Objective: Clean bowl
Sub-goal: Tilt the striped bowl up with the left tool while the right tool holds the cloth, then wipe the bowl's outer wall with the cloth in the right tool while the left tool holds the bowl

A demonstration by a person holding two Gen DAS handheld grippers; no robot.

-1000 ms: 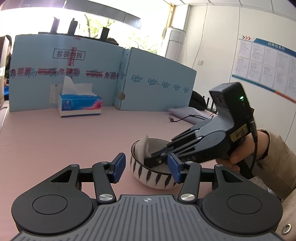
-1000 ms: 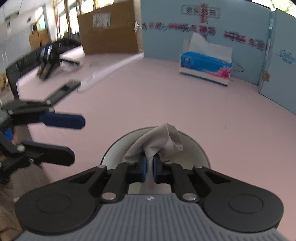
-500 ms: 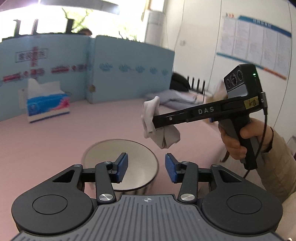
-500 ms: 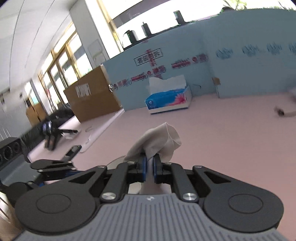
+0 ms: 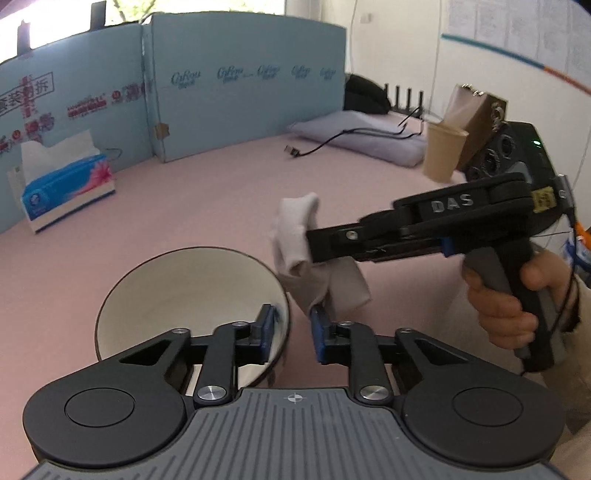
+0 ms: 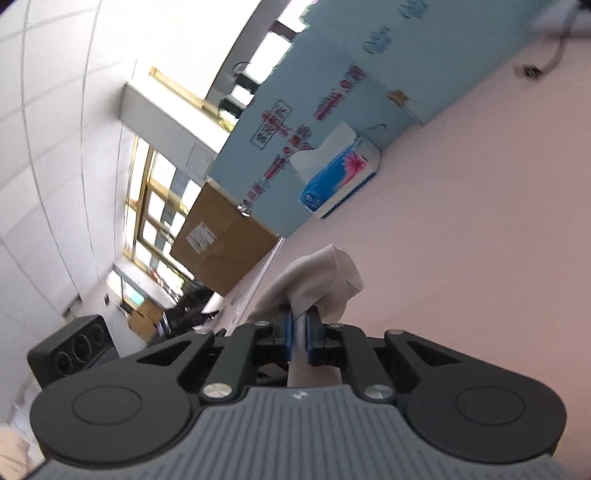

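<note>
Two grippers here — left gripper (image 5: 291,328) clamps the bowl (image 5: 177,291) rim at lower centre, bowl base hidden behind it. Right gripper (image 6: 300,339) pinches a grey cloth (image 6: 314,288) tight — bowl nowhere in its tilted, blurred view.

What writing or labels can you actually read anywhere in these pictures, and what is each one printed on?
"DAS": raised letters on the arm of the right gripper.
"CaRou": repeated along the blue board.
Red and black Chinese print on that board: too blurred.
Tissue box logo, wall poster, gripper's yellow tag: unreadable.
</note>
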